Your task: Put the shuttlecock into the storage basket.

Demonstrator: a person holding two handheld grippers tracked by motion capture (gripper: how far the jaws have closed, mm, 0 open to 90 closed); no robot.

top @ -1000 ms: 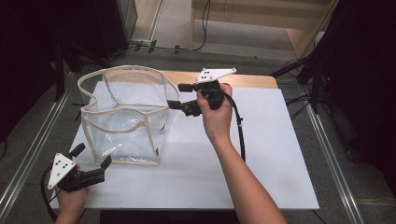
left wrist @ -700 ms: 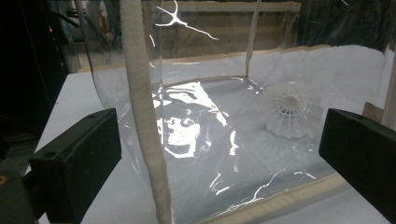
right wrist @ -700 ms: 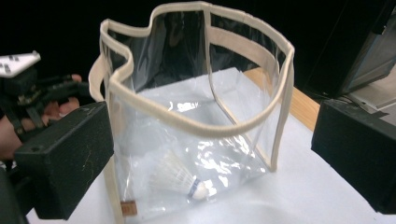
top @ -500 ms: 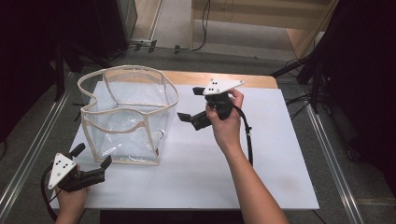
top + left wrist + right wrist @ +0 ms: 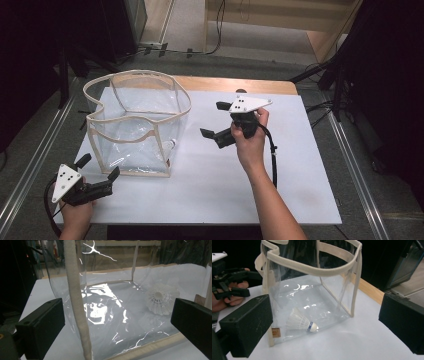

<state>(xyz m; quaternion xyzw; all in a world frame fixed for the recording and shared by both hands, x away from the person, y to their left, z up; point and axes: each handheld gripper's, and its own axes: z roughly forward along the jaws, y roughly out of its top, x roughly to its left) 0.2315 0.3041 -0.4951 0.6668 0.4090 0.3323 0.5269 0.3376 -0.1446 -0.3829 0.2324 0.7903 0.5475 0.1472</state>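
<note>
- Currently we list one white feathered shuttlecock with a blue-banded cork (image 5: pixel 302 324), lying on its side on the floor of the clear plastic tote bag with cream fabric trim (image 5: pixel 137 122), close to the bag's near right corner.
- Its long axis lies flat on the bag floor; in the right gripper view the cork points right and the skirt left.
- Our right gripper (image 5: pixel 216 120) hangs just right of the bag and apart from it, pointing at its wall; its jaws have just been opening, stand wide, and hold nothing.
- Our left gripper (image 5: pixel 98 168) rests at the bag's near left corner, jaws wide apart and empty, facing the wall; we judge it about as near as the right.
- Surface: white board (image 5: pixel 280 200) on a wooden table (image 5: pixel 250 85).
- Room: dark, with stands and cables behind.
</note>
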